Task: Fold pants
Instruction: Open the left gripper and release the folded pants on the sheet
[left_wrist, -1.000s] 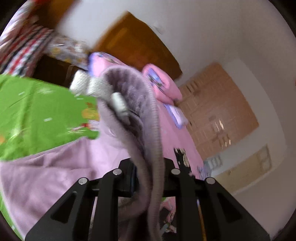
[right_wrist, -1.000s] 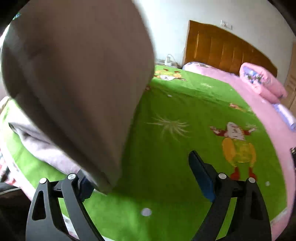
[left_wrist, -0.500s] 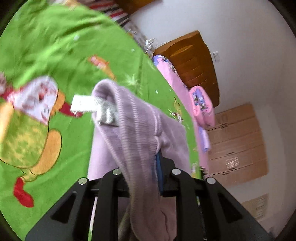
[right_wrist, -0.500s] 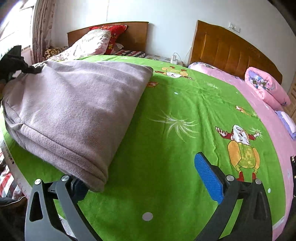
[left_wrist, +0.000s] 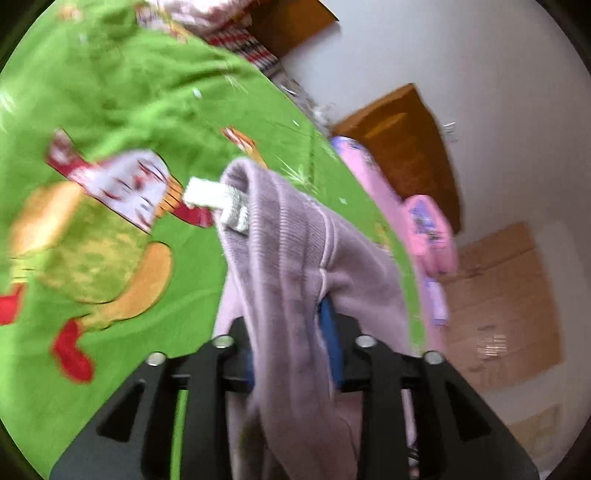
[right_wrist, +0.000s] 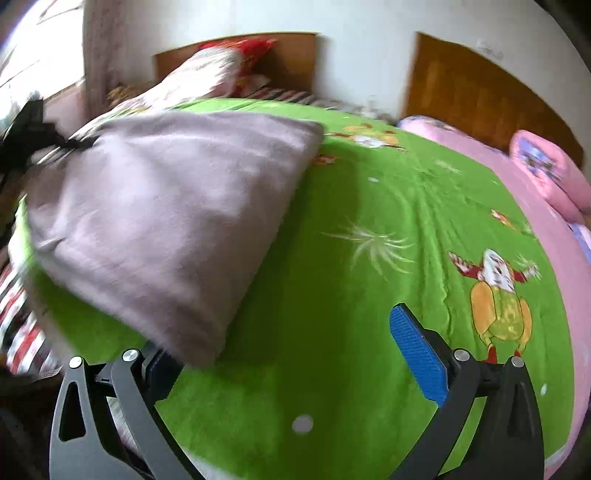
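Left claw (left_wrist: 291, 343) clamps the pants (left_wrist: 295, 258) waistband; right claw (right_wrist: 291, 354) gapes, empty. Mid-fold: next, lay it flat.

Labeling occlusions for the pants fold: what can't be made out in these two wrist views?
- Left wrist view: the left gripper pads are mostly hidden by the lilac pants clamped between them; the white tag is too blurred to read.
- Right wrist view: the right gripper stands open; its left pad is partly covered by the pants' corner, contact unclear.
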